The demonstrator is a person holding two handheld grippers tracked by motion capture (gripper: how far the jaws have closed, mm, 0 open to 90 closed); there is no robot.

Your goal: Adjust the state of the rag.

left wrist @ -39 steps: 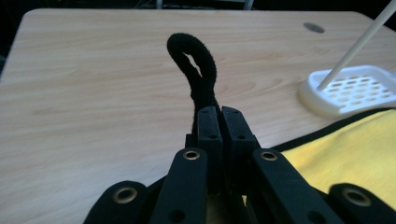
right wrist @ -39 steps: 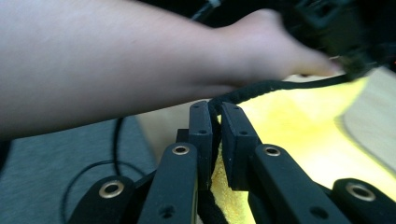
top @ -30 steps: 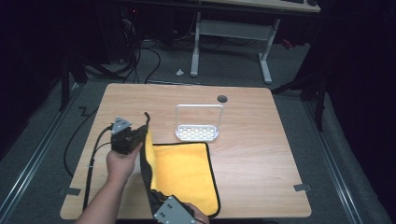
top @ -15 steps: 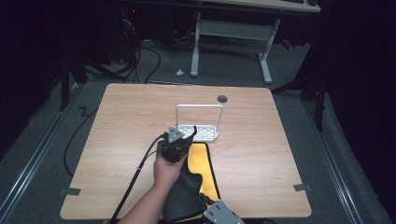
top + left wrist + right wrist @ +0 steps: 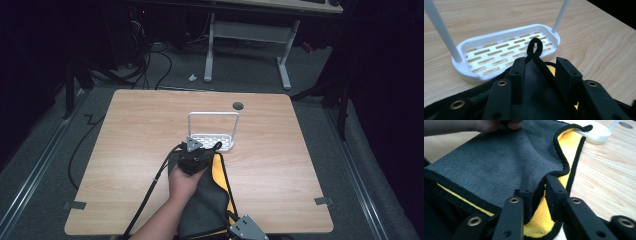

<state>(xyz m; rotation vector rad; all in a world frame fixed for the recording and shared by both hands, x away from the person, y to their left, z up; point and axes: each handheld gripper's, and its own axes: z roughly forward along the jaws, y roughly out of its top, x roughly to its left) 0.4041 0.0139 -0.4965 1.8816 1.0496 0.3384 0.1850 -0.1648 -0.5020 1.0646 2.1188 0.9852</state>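
A towel, grey on one side and yellow on the other with black trim, lies folded grey side up on the table's near part. My left gripper rests at its far corner beside a white slotted rack. In the left gripper view its jaws have just been opening and stand apart, with the towel's corner loose between them and its black loop draped over the rack's rim. My right gripper has also just been opening, with the towel's near trimmed edge slack between its jaws.
The rack has a tall white hoop handle. A round cable hole sits in the wooden table behind it. Black cables trail off the left gripper toward the near left edge. A white desk frame stands on the floor beyond.
My left hand carried the towel's edge from left to right, folding it over so the grey side faces up, then stopped by the rack. The right gripper shifted right along the near edge.
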